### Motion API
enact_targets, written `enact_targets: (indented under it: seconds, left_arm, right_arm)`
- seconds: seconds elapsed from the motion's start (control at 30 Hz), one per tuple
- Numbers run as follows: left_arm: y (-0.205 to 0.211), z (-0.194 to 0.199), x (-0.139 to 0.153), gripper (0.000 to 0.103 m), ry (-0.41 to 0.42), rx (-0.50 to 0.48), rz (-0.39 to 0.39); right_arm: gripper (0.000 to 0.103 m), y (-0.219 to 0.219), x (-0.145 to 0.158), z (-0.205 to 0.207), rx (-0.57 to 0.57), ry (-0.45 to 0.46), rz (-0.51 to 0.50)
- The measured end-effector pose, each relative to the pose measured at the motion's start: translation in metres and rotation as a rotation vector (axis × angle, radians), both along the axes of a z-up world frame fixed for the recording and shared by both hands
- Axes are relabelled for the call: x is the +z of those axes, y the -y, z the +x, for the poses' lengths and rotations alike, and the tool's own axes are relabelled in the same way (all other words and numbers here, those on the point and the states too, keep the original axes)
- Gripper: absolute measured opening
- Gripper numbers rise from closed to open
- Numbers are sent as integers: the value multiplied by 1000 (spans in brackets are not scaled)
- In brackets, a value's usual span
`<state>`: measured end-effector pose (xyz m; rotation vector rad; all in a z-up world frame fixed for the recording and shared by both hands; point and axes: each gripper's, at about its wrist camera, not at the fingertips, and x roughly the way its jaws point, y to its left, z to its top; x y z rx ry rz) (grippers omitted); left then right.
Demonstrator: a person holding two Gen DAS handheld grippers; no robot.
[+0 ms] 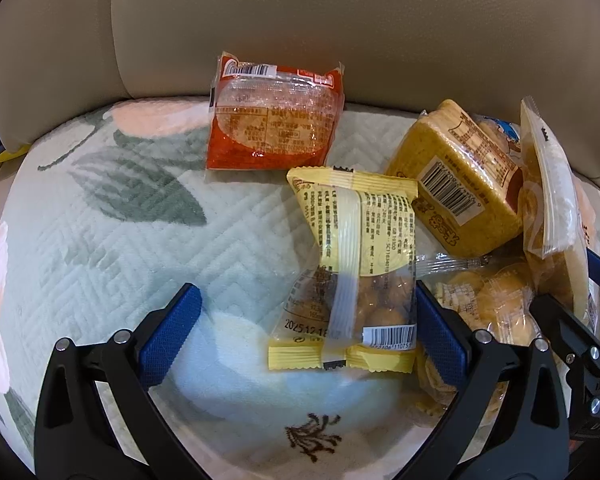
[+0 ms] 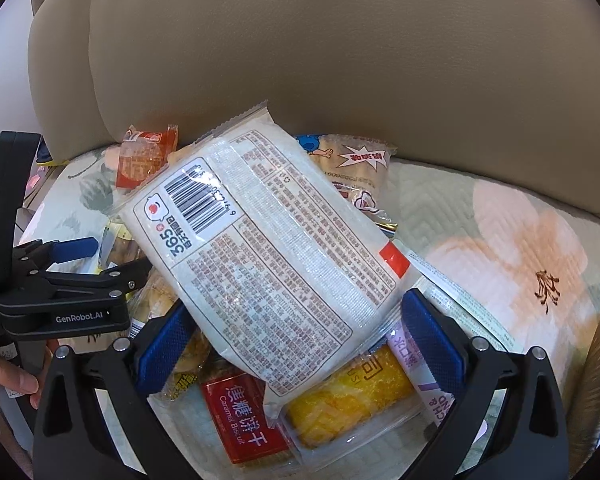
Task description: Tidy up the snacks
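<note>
My left gripper [image 1: 306, 334] is open and low over the floral quilted seat [image 1: 100, 248]. A yellow snack packet [image 1: 352, 272] lies flat between its fingers, close to the right pad [image 1: 440, 336] and well clear of the left one. Behind it are an orange-red packet [image 1: 276, 120] and a yellow boxy packet [image 1: 460, 184]. My right gripper [image 2: 298, 340] is shut on a large white packet [image 2: 268, 248], gripping it across its width. From the left wrist view that white packet [image 1: 552, 200] stands on edge above the pile, with the right gripper [image 1: 572, 292] beside it.
Under the white packet lie a red caramel biscuit packet [image 2: 240, 416], a yellow cake packet [image 2: 352, 392] and a purple-striped packet [image 2: 428, 364]. A cartoon-printed packet [image 2: 352, 168] lies behind. The beige sofa backrest [image 2: 340, 60] closes the far side. A hand [image 2: 4, 376] holds the left gripper [image 2: 108, 260].
</note>
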<state>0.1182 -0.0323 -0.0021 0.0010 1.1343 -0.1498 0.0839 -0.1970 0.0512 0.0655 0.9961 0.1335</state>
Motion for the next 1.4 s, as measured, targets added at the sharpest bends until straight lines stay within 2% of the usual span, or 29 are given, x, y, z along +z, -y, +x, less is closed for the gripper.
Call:
enact_targets:
  seconds: [0.37, 0.47, 0.57, 0.63, 0.8, 0.87, 1.03, 1.1, 1.2, 1.27, 1.3, 1.33, 1.37, 1.4]
  left_arm:
    - [-1, 5, 4, 100, -3, -1, 0]
    - [-1, 4, 4, 100, -3, 0, 1]
    - [-3, 8, 5, 100, -5, -1, 2]
    - [-3, 11, 4, 100, -8, -1, 2]
    - [-7, 15, 9, 100, -4, -2, 3]
    - [-7, 17, 8, 100, -4, -3, 2]
    - [-7, 17, 9, 100, -2, -3, 5]
    - [-7, 18, 8, 100, -5, -8, 6]
    - [-6, 21, 9, 100, -10, -31, 8]
    - [-6, 25, 9, 100, -13, -63, 13]
    - [-6, 27, 10, 96, -14, -77, 15]
    - [-5, 29, 12, 77, -7, -94, 29]
    - [-3, 28, 15, 66, 10, -112, 50]
    - [0, 26, 21, 49, 34, -142, 37]
  right_arm:
    - [98, -1, 1, 0, 5, 8, -1]
    - [98, -1, 4, 5, 32, -28, 4]
    - [98, 12, 14, 7, 84, -13, 94]
    - [98, 19, 17, 9, 104, -20, 107]
    - [98, 17, 14, 10, 167, -2, 22]
    - [98, 16, 5, 13, 178, -22, 19]
    - [98, 11, 2, 11, 154, 12, 24]
    - [94, 8, 6, 10, 146, 34, 34]
    - [79, 1, 11, 10, 164, 50, 78]
    - [68, -7, 16, 9, 167, 66, 62]
    - [66, -9, 18, 9, 168, 69, 57]
    - [62, -12, 20, 8, 164, 79, 59]
    - [57, -13, 22, 8, 160, 83, 68]
    - [55, -16, 24, 7, 155, 90, 75]
